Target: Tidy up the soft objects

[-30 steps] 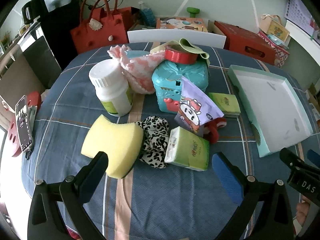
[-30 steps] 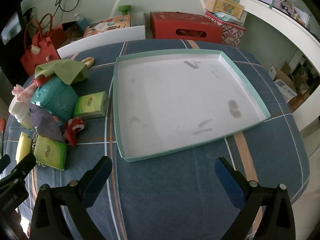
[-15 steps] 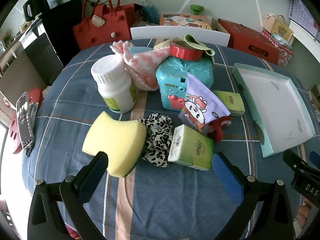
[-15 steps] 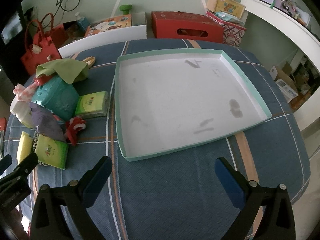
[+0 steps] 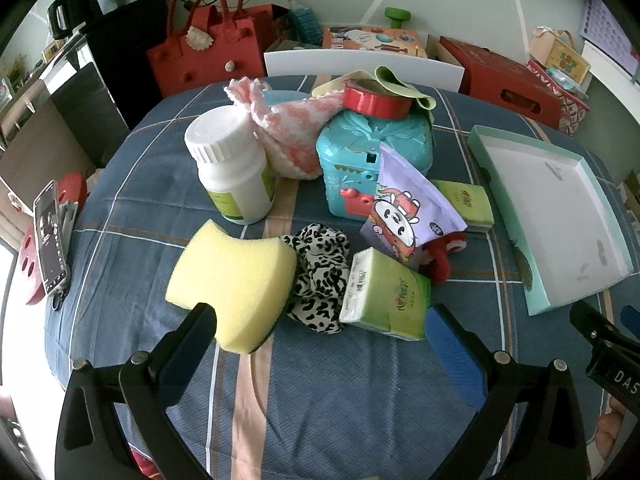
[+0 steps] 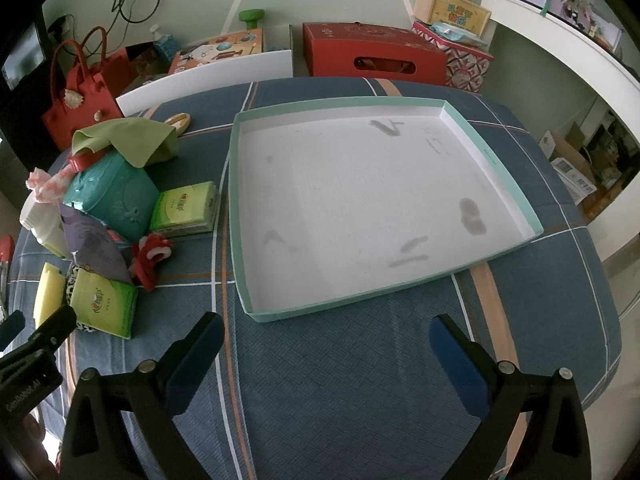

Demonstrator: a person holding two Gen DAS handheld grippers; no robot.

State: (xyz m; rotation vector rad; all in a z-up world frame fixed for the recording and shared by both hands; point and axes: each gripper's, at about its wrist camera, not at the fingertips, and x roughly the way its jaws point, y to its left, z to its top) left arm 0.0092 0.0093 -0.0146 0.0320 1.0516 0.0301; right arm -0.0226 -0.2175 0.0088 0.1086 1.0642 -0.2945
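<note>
The right gripper [image 6: 322, 350] hovers with its jaws wide apart over the blue plaid tablecloth [image 6: 340, 380], just before the shallow mint-rimmed tray [image 6: 486, 152]. Left of the tray sit two green tissue packs [image 6: 186, 210] [image 6: 104, 304], a teal box [image 6: 114, 200], a yellow sponge [image 6: 48, 296] and a green cloth [image 6: 132, 140].

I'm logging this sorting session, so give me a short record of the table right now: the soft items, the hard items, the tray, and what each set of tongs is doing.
soft items: yellow sponge, leopard-print scrunchie, green tissue pack, pink-and-white cloth
hard items: white pill bottle, teal plastic box
tray: mint-rimmed tray, nothing in it, only grey smudges
left tongs: open, holding nothing, facing the sponge and tissue pack
right tongs: open, holding nothing, facing the tray
</note>
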